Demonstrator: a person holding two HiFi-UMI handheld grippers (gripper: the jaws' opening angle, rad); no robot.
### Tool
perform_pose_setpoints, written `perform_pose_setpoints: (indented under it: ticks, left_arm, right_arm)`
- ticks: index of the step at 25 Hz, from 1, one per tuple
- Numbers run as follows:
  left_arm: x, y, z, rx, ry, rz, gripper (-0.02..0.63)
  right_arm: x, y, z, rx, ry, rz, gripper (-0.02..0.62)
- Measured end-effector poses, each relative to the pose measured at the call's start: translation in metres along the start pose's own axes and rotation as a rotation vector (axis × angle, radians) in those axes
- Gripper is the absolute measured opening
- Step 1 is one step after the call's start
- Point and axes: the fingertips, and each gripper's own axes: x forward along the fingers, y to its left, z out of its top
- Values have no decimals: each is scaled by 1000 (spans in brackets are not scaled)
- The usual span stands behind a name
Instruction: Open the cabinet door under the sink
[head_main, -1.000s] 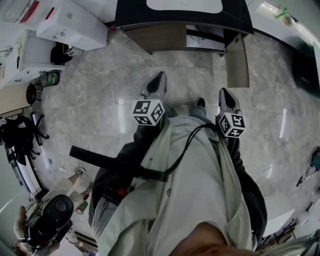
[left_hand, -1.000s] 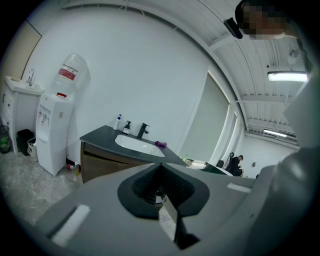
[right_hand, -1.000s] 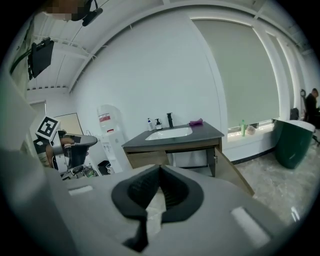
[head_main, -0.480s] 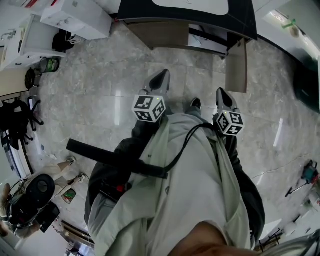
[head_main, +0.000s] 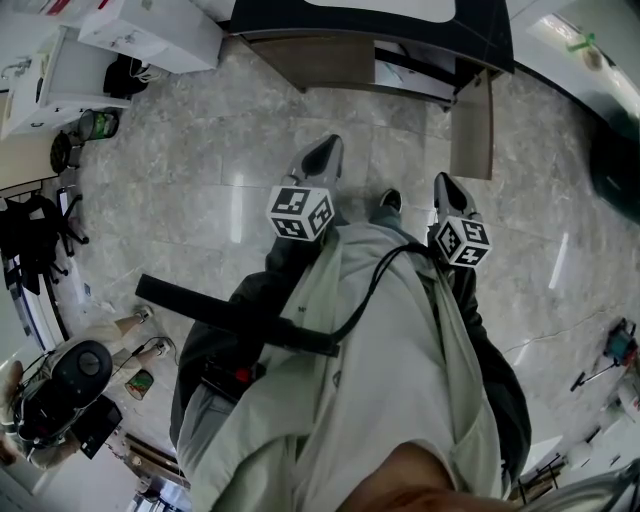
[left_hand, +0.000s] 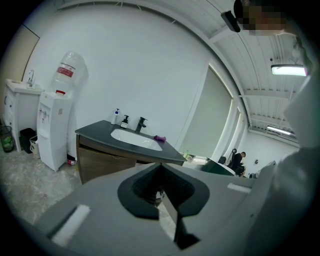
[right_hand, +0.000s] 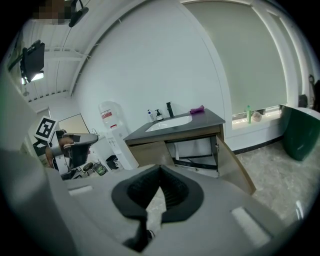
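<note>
1. The sink cabinet (right_hand: 173, 134) stands across the tiled floor (head_main: 200, 180) from us, well apart from both grippers, with the white sink (right_hand: 170, 121) set into its dark top.
2. Its right-hand door (right_hand: 233, 167) already stands swung out from the cabinet front, so the pipework inside shows. Its left-hand door (right_hand: 149, 155) looks flush with the front.
3. The left gripper (head_main: 325, 150) points toward the cabinet's left-hand door. Its jaws are pressed together with nothing between them.
4. The right gripper (head_main: 445, 185) points toward the open side of the cabinet. Its jaws are likewise closed and empty.
5. We judge each door to be a stiff, flat wooden panel on side hinges, light to swing and unlikely to flex.
6. We can see no knob or handle on the left-hand door from here. The best hold is probably its free edge near the middle of the cabinet, or its top lip under the counter.
7. We would pinch the edge lightly, since a smooth panel face gives the pads little to catch.
</note>
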Motion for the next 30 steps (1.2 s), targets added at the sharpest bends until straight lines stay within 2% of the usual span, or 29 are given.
perform_pose_setpoints:
  ticks: [4,8,15,30]
  left_arm:
    - [4,-6,-3,23,15,-7,6]
    - [6,-12,1,-9,-21,-35,6]
    - [8,-12,0,2,-7,-24,6]
    - [3,-8,-2,-11,-6,-14,6]
  right_arm:
    - [-2,-6,-3,9,4,-7,2]
    - [-2,-10,-4,15,7,-10,2]
    - [0,-4,-1,-14,7,18,2]
    - [2,2,-5,-44,22,20,2]
